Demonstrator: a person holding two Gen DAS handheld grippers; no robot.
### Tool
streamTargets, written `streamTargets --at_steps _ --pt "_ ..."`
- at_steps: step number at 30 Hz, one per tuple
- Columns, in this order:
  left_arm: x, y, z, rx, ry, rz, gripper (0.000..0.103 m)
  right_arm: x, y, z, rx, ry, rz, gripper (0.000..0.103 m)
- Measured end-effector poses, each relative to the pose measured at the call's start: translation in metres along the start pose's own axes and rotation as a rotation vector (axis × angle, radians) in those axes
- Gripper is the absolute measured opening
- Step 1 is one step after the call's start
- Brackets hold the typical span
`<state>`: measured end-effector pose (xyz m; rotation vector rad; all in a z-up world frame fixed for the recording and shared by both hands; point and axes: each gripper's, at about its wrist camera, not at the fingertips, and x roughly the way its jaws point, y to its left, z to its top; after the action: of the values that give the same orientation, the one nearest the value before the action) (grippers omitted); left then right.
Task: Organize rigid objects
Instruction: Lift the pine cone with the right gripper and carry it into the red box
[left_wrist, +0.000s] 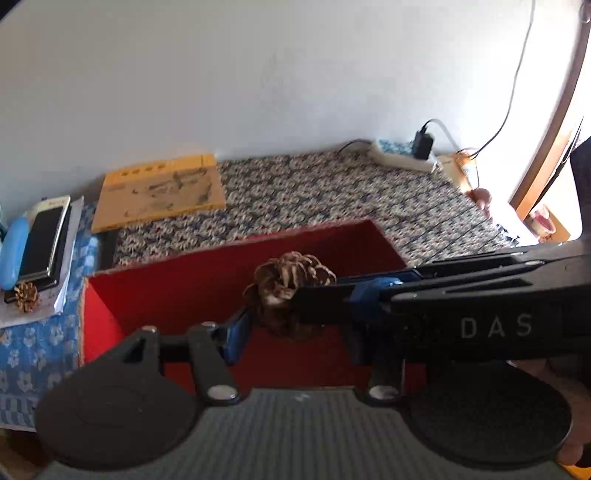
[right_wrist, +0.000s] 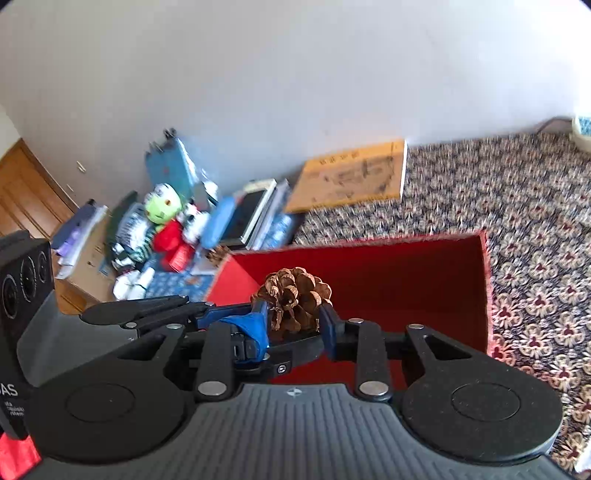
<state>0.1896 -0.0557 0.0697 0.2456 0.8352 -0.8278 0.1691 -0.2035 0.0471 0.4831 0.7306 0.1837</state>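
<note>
- Pine cone (left_wrist: 286, 284): lower part and right side hidden behind the right gripper (left_wrist: 332, 306) crossing the left wrist view.
- Left gripper (left_wrist: 295, 325): right finger fully covered there; jaw state cannot be determined.
- Red box (right_wrist: 369, 262): near wall hidden behind gripper bodies.
- Yellow book (right_wrist: 351, 177): cover print blurred, illegible.

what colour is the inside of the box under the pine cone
Red inside, clearest in the right wrist view, where the pine cone sits above it.

A brown, open-scaled pine cone (right_wrist: 295, 299) sits upright over the open red box (right_wrist: 406, 266), pinched between blue pads.
</note>
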Motion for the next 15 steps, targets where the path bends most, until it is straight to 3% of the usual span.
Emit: streamTargets --at_steps 9,15 --pt "0.056 0.034 0.002 -0.060 0.142 0.058 0.047 0.054 -0.007 0.007 0.062 0.109 0.003 0.009" --pt "0.073 0.045 0.002 -0.102 0.179 0.127 0.047 0.076 -0.017 0.000 0.061 0.080 -0.111 0.007"
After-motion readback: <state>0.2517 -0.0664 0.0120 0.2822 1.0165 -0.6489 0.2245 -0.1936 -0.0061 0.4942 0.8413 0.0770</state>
